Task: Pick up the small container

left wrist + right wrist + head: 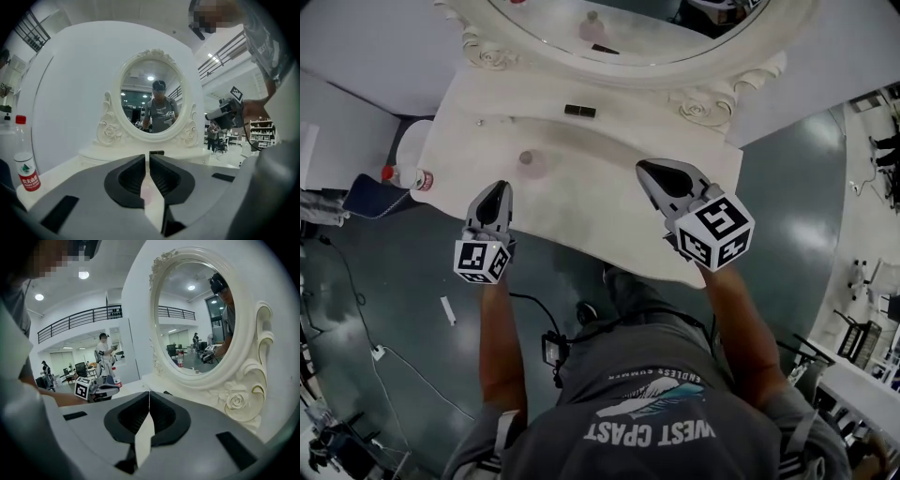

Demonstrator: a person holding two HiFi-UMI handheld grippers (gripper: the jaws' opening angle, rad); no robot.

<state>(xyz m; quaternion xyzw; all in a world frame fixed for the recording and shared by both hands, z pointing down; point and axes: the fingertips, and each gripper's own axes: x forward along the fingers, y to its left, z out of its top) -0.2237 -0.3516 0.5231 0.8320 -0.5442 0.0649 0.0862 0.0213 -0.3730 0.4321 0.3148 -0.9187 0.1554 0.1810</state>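
1. The left gripper (498, 194) hovers over the near left edge of the white table (609, 211). Its jaws are pressed together with nothing in them.
2. The right gripper (651, 172) hangs over the table's near right part, jaws likewise closed and empty.
3. The small pink container (530, 161) stands on the table between the two grippers and a little beyond them. It is nearer the left one and clear of its tips.
4. A mirror (151, 93) in a carved oval frame stands at the back of the table, with a small dark block (579, 111) lying before it.
5. A red-capped bottle (411, 176) stands just left of the table.
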